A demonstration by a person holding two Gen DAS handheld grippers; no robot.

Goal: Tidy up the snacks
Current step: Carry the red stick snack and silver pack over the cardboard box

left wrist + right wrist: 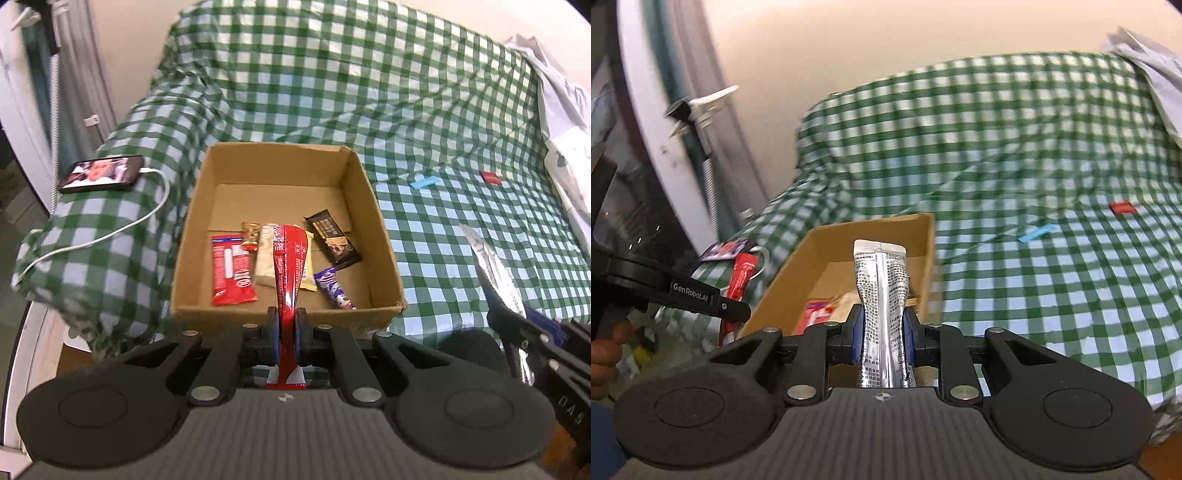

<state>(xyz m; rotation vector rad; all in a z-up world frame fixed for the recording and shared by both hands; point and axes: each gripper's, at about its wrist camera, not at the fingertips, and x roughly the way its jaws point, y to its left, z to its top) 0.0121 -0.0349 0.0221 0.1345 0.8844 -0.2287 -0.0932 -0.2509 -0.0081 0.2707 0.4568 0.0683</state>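
While both grippers hang by the box (pixel 284 173), left gripper (pixel 286 325) pinches a red sachet (pixel 287 273), right gripper (pixel 883 332) a silver one (pixel 882 295); floppy tops could snag the rim just ahead on release.

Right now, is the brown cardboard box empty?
No, the brown cardboard box already holds several snack packets, among them a flat red packet and a dark chocolate bar.
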